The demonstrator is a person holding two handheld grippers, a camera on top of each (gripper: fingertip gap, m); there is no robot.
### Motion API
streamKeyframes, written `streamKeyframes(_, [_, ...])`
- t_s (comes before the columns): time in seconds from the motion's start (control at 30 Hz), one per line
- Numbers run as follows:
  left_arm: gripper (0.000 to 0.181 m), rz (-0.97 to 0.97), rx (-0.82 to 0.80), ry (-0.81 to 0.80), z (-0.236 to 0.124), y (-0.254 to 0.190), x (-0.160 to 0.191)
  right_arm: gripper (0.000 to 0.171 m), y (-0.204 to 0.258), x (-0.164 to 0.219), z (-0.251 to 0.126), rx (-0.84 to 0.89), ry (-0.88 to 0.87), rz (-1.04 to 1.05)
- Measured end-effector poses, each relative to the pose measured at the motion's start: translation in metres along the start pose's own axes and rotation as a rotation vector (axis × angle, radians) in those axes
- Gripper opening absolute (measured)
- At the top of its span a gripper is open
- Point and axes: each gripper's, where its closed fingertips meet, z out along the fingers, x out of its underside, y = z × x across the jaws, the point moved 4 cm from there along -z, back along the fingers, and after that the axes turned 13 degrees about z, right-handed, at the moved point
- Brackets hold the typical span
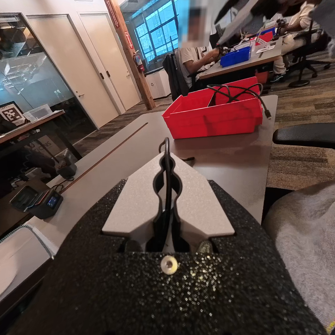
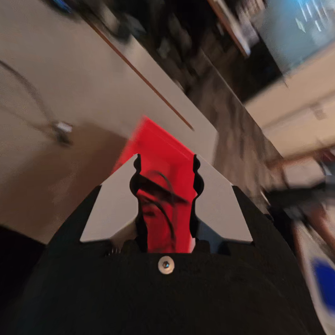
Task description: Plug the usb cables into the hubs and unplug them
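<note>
USB cable sits clamped in our left gripper: jaws nearly closed, the black cord running lengthwise through the gap between the grey fingers and curling up and over at the tips. We can't tell whether the plug end is the dark bit lying on the grey table just past the fingertips. Right gripper is spread wide with nothing between its fingers; that view is badly motion-blurred. Outward from the left tool: the red bin sits far and to the right on the table, holding a tangle of more black cables, one of which drapes over the right wall with its connector hanging at the far-right edge. In the right view the bin lies straight ahead along the finger axis, dark cords visible inside it between the fingers. We can't pick out a hub for certain; a small blurred grey and white thing with a cord lies on the table to the left in the right view. Our read: the empty right tool is lined up on the bin and the nearer one to it, so it would take the next pick, while the left's cable axis already points forward for mating.
</note>
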Motion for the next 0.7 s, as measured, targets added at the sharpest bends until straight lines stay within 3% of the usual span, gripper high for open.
streamKeyframes(0.07, [0.000, 0.002, 0.011, 0.002, 0.002, -0.003, 0.001, 0.048, 0.080, -0.031, -0.012, -0.303, -0.185, -0.058])
streamKeyframes(0.13, [0.000, 0.003, 0.024, 0.003, 0.004, -0.006, 0.001, 0.047, 0.155, -0.042, -0.012, -0.509, -0.253, -0.180])
streamKeyframes(0.23, [0.000, 0.005, 0.047, 0.005, 0.007, -0.011, 0.001, 0.047, 0.234, -0.041, 0.011, -0.533, -0.265, -0.448])
streamKeyframes(0.33, [0.000, 0.012, 0.074, 0.002, 0.007, -0.016, 0.000, 0.040, 0.277, -0.046, 0.037, -0.480, -0.312, -0.638])
streamKeyframes(0.43, [0.000, 0.024, 0.129, -0.005, 0.008, -0.023, -0.003, 0.002, 0.287, -0.046, 0.058, -0.391, -0.330, -0.782])
streamKeyframes(0.53, [0.007, 0.021, 0.182, 0.064, 0.015, -0.031, 0.004, 0.000, 0.282, -0.038, 0.065, -0.442, -0.260, -0.782])
streamKeyframes(0.7, [0.028, -0.072, 0.394, -0.024, 0.007, -0.049, -0.016, 0.000, 0.237, -0.024, 0.074, -0.360, -0.133, -0.733])
